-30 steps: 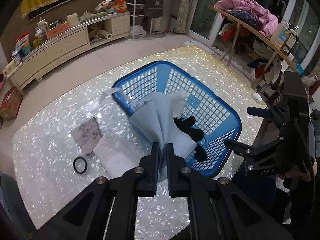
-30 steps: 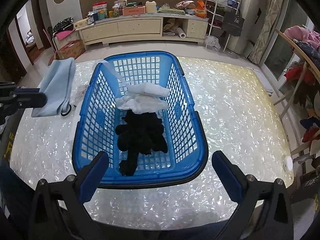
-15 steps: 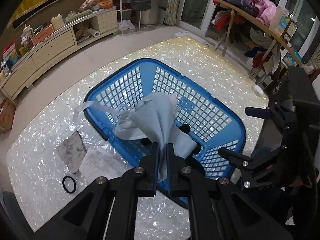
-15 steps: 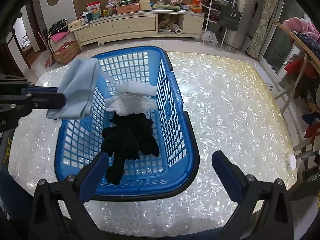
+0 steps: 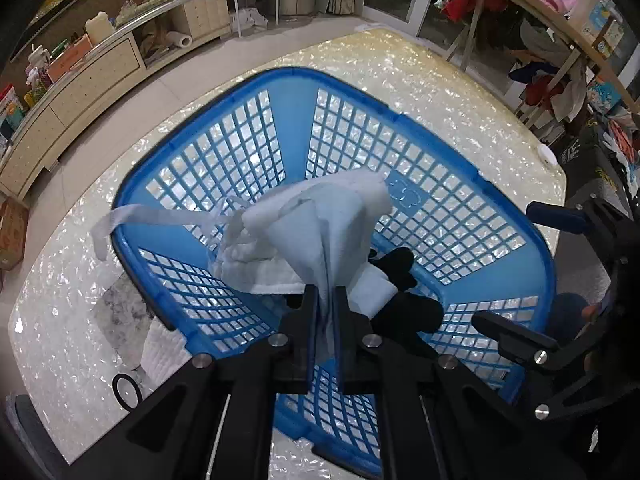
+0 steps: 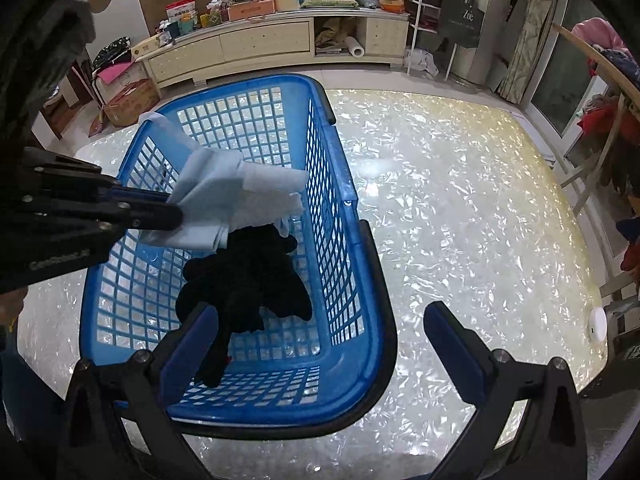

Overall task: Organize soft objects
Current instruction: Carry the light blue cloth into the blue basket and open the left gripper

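Left wrist view first: the left gripper (image 5: 325, 300) has its two fingers pinched tight on a light blue cloth (image 5: 320, 236), which fans out ahead of the tips and hangs over the inside of the blue basket (image 5: 400, 120). Under and behind the cloth there's a bunched white cloth (image 5: 256, 272) lying in the basket, with a thin white strap (image 5: 160, 216) trailing from it over the left rim. A black garment (image 5: 404, 304) sits on the basket floor just right of the fingers. Outside the basket, on the shiny pearl-patterned table (image 5: 420, 76), there's a white quilted pad (image 5: 160, 352) tucked partly under the basket's near-left corner, a gray marbled piece (image 5: 116, 304) beside it, and a black ring (image 5: 127, 387) nearer the camera. The right gripper (image 5: 524, 276) shows up at the right edge, fingers spread apart with nothing between them. Right wrist view: the right gripper (image 6: 320, 344) is wide open and empty, hovering at the near end of the blue basket (image 6: 372, 280), left finger over the basket and right finger over bare table (image 6: 460, 200). The black garment (image 6: 248, 284) is piled mid-basket, stretching toward the near end. The left gripper (image 6: 176, 216) reaches in from the left, clamped on the light blue cloth (image 6: 212, 204), held up above the basket's middle, with the white cloth (image 6: 276, 188) just past it. A small white round thing (image 6: 597, 325) sits at the table's far right edge.
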